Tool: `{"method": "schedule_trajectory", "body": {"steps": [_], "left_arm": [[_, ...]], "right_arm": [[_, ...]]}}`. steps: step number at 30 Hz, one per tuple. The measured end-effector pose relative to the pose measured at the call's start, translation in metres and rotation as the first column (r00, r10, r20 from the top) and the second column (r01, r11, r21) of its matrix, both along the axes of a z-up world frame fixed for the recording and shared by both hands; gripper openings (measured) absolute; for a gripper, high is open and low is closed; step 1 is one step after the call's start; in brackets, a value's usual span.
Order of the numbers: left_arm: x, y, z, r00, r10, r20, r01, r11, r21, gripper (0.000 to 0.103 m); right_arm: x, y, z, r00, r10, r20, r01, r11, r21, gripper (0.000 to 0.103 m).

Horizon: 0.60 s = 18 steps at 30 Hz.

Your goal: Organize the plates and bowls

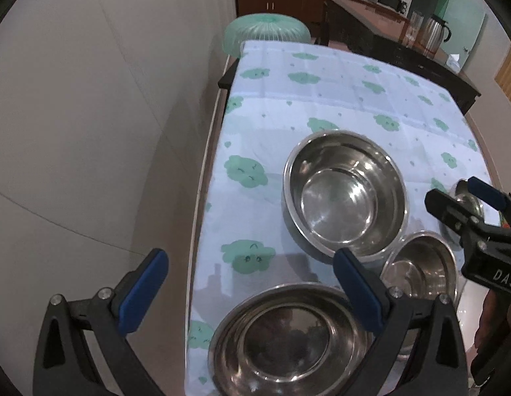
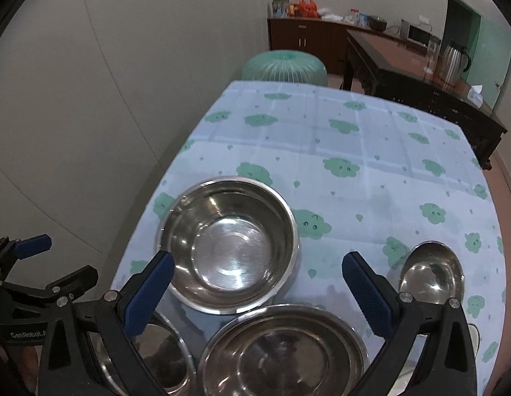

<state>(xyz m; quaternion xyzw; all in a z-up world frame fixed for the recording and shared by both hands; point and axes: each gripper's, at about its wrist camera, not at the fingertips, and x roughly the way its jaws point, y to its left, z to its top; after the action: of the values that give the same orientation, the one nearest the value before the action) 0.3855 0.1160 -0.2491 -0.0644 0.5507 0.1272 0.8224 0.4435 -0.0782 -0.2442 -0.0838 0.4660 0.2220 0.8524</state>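
Steel dishes sit on a table with a light blue cloth (image 1: 321,99) printed with green clouds. A large deep bowl (image 1: 344,194) (image 2: 229,244) stands in the middle. A shallow plate (image 1: 285,340) lies near the front edge under my open, empty left gripper (image 1: 252,290). A second plate (image 2: 282,353) lies below my open, empty right gripper (image 2: 258,292); in the left wrist view it looks like a smaller dish (image 1: 420,270). A small bowl (image 2: 432,275) (image 1: 466,204) sits at the right. The right gripper (image 1: 453,194) also shows in the left wrist view.
A grey wall runs along the table's left side. A green mesh food cover (image 1: 265,33) (image 2: 283,64) stands beyond the far end. A dark wooden table (image 1: 404,43) with a steel kettle (image 1: 433,34) and cabinets stand at the back right.
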Motion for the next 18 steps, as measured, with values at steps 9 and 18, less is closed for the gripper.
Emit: {"method": "schedule_trajectory", "body": {"steps": [9,18], "left_arm": [[0.031,0.001,-0.024,0.999,0.012,-0.042,-0.013,1.000,-0.015,0.101],[0.060,-0.001,-0.049,0.995,0.016,-0.102,-0.021,0.999,-0.042,0.096]], "right_arm": [[0.031,0.004,-0.035,0.998,0.012,-0.067,-0.016,0.998,-0.056,0.102],[0.055,0.005,-0.062,0.993,0.014,-0.121,-0.024,0.996,-0.085,0.091]]}}
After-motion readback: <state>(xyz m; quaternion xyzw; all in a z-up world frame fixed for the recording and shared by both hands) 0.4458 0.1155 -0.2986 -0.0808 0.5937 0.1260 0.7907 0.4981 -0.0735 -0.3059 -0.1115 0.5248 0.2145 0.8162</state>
